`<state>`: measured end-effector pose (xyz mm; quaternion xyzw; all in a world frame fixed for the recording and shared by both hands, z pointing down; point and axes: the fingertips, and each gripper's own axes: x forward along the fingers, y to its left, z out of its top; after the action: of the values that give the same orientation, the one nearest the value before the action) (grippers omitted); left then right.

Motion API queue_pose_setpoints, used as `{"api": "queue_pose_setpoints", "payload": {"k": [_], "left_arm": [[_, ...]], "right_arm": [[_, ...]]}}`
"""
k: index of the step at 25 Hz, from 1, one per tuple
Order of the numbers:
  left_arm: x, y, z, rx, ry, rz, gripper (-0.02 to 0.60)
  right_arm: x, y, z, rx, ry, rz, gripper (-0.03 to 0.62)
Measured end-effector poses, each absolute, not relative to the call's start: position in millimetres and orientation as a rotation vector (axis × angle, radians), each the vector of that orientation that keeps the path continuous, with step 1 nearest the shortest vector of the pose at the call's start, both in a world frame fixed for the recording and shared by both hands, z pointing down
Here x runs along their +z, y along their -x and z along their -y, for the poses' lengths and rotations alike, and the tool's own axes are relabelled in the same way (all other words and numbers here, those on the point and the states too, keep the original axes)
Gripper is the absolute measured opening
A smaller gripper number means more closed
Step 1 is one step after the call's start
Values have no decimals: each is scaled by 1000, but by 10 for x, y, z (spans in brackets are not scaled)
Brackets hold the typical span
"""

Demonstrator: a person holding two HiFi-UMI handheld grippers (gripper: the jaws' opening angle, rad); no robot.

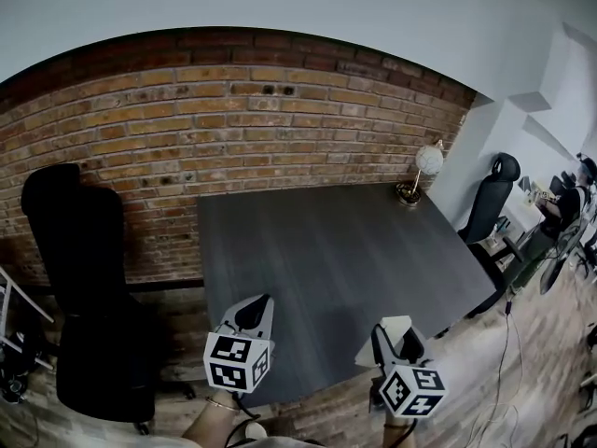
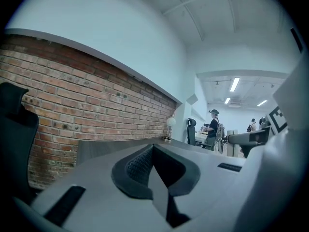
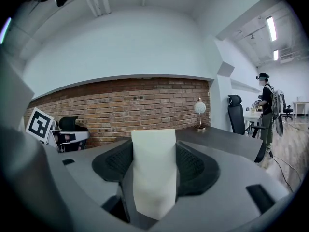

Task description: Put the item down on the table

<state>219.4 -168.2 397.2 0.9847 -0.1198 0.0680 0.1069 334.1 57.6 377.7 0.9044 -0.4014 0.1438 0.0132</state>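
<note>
A pale cream, flat-sided item (image 3: 154,173) stands upright between the pads of my right gripper (image 3: 154,151), which is shut on it. In the head view the item (image 1: 384,330) and the right gripper (image 1: 392,342) hover over the near right edge of the dark grey table (image 1: 336,250). My left gripper (image 1: 254,314) hangs over the near left edge. Its jaws are shut with nothing between them (image 2: 154,151). The two grippers are well apart.
A small globe lamp (image 1: 424,168) stands on the table's far right corner. A brick wall (image 1: 233,129) runs behind the table. A black chair (image 1: 84,278) stands to the left, another office chair (image 1: 490,199) and a person (image 1: 569,199) to the right.
</note>
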Motion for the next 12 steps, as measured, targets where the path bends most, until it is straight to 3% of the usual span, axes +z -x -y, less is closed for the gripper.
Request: {"api": "queue_pose_setpoints", "payload": {"k": [12], "left_arm": [[4189,-1992,1944,235,-2824,582,11]], "right_arm": [[3722,-3728,44,413,-2691,1442,295]]}}
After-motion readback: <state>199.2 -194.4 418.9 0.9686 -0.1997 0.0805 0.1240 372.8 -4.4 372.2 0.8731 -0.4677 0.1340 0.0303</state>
